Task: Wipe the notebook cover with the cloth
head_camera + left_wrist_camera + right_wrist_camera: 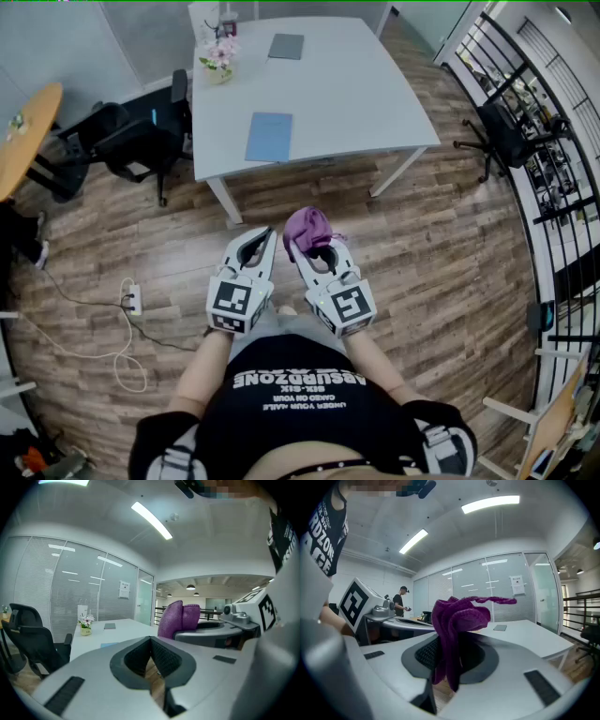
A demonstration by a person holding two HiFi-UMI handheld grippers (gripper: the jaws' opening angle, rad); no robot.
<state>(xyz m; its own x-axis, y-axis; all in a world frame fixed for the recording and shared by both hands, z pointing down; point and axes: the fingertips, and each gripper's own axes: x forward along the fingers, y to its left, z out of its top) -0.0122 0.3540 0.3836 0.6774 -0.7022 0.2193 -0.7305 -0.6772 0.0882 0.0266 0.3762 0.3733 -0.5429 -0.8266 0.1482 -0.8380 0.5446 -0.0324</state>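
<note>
A blue notebook (269,136) lies near the front edge of the white table (356,94), well ahead of both grippers. In the left gripper view it shows as a pale blue strip (108,644). A grey notebook (286,46) (109,626) (500,627) lies at the table's far side. My right gripper (302,246) (450,653) is shut on a purple cloth (309,230) (457,620) (180,618), which bunches up above the jaws. Beside it my left gripper (265,240) (151,641) is shut with nothing in it. Both are held over the wooden floor, close to my body.
A pot of flowers (217,58) (85,623) stands on the table's far left. Black office chairs (122,131) sit left of the table, another chair (506,131) to the right by a railing. A round wooden table (23,131) and a power strip (131,300) are at the left. A person (399,602) stands far off.
</note>
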